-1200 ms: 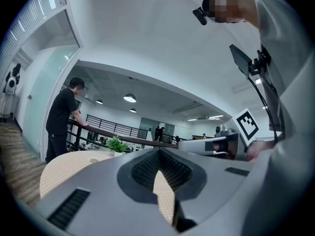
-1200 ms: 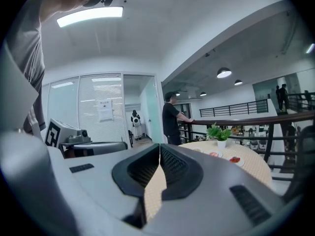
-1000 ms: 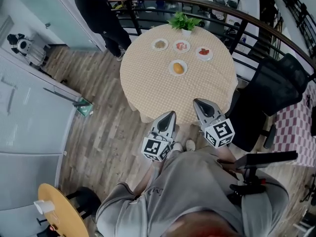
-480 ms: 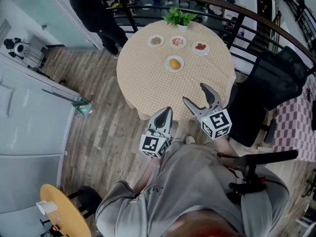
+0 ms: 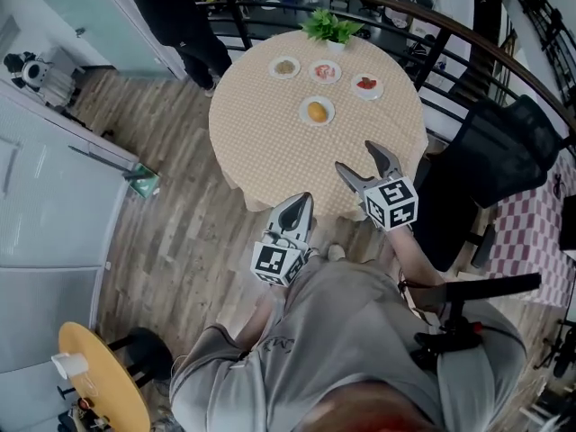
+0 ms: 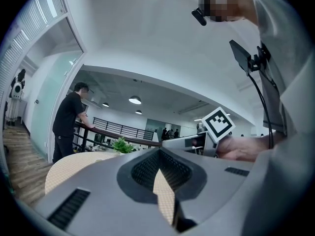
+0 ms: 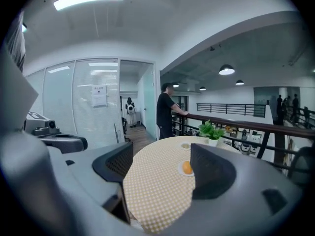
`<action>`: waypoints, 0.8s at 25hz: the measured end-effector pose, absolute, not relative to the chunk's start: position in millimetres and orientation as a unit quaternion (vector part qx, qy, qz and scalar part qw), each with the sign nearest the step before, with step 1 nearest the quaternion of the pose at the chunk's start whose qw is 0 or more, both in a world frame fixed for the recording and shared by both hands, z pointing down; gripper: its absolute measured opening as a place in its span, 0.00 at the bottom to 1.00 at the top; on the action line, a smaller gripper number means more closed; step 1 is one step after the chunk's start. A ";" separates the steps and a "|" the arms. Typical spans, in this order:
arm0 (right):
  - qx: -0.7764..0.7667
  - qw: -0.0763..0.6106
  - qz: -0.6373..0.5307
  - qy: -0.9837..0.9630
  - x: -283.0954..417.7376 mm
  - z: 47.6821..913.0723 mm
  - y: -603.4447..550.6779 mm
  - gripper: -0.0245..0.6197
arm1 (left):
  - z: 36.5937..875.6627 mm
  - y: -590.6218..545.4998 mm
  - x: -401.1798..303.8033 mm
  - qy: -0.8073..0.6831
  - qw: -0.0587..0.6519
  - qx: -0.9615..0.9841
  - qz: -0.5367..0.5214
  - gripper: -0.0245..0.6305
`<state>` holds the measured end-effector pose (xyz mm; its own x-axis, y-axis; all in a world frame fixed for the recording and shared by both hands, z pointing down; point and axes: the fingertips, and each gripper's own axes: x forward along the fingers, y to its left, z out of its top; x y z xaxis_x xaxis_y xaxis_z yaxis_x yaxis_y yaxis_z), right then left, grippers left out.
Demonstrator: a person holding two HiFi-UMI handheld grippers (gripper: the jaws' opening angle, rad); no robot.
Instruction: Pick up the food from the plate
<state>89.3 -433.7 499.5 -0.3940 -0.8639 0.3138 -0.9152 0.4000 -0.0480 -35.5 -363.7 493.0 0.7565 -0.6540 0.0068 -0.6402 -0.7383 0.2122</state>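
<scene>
A round table (image 5: 261,142) with a checked cloth carries several small plates. The nearest plate (image 5: 317,112) holds an orange piece of food (image 7: 187,167); three others (image 5: 325,71) sit behind it near a potted plant (image 5: 331,27). My right gripper (image 5: 354,157) hangs over the table's near edge. Its jaws have just been opening, stand open with nothing between them, and frame the orange food far ahead in the right gripper view (image 7: 161,154). My left gripper (image 5: 304,199) is shut and empty, short of the table edge and pointing level (image 6: 158,152).
A person in black (image 5: 171,7) stands at the curved railing (image 5: 468,43) behind the table. A black chair (image 5: 504,160) stands right of the table. A glass wall runs along the left, and a small yellow table (image 5: 99,376) sits at bottom left.
The right gripper's jaws went from shut to wide open, and the gripper moved forward and a little down to the table edge. The left gripper stayed put.
</scene>
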 end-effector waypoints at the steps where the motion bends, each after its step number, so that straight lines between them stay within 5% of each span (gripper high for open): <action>1: 0.533 0.130 0.112 -0.829 89.2 504.4 -440.3 0.58 | 493.3 -363.8 -36.5 -0.350 0.101 0.931 -0.035 0.05; 20: 0.481 0.314 0.185 -0.797 83.6 646.6 -587.5 0.58 | 505.8 -376.2 -71.7 -0.441 0.097 0.892 -0.023 0.05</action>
